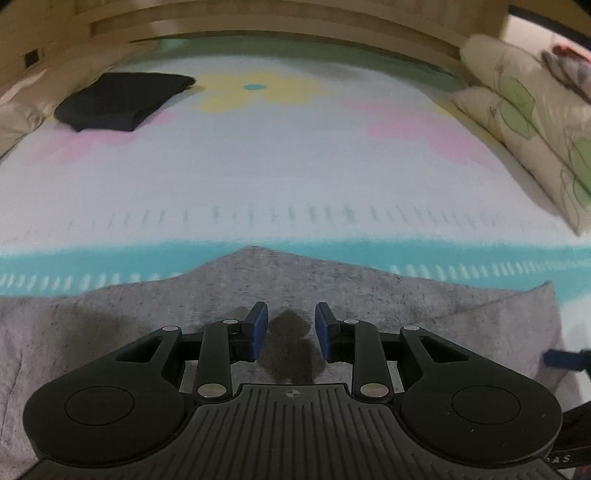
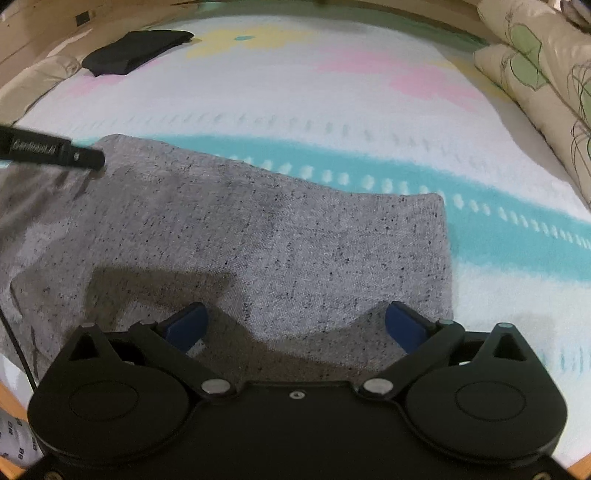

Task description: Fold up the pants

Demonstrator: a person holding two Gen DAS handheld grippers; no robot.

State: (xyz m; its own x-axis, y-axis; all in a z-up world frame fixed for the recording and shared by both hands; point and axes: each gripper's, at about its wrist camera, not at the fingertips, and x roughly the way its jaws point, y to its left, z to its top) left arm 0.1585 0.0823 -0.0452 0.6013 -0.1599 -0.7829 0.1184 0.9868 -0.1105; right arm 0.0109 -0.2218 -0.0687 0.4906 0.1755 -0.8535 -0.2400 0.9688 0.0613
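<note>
Grey speckled pants (image 1: 236, 291) lie folded flat on the near part of the bed, and the right wrist view shows their right edge and corner (image 2: 436, 236). My left gripper (image 1: 291, 319) hovers over the cloth with a narrow gap between its blue pads and nothing held; its shadow falls on the fabric. My right gripper (image 2: 295, 319) stands wide open above the pants' near right part, empty. The left gripper's black body (image 2: 55, 151) shows at the left edge of the right wrist view.
The bedsheet (image 1: 295, 166) is white with a turquoise band and pink and yellow flowers. A folded black garment (image 1: 122, 98) lies at the far left. Floral pillows (image 1: 528, 122) line the right side. A wooden bed frame (image 1: 295, 22) runs along the back.
</note>
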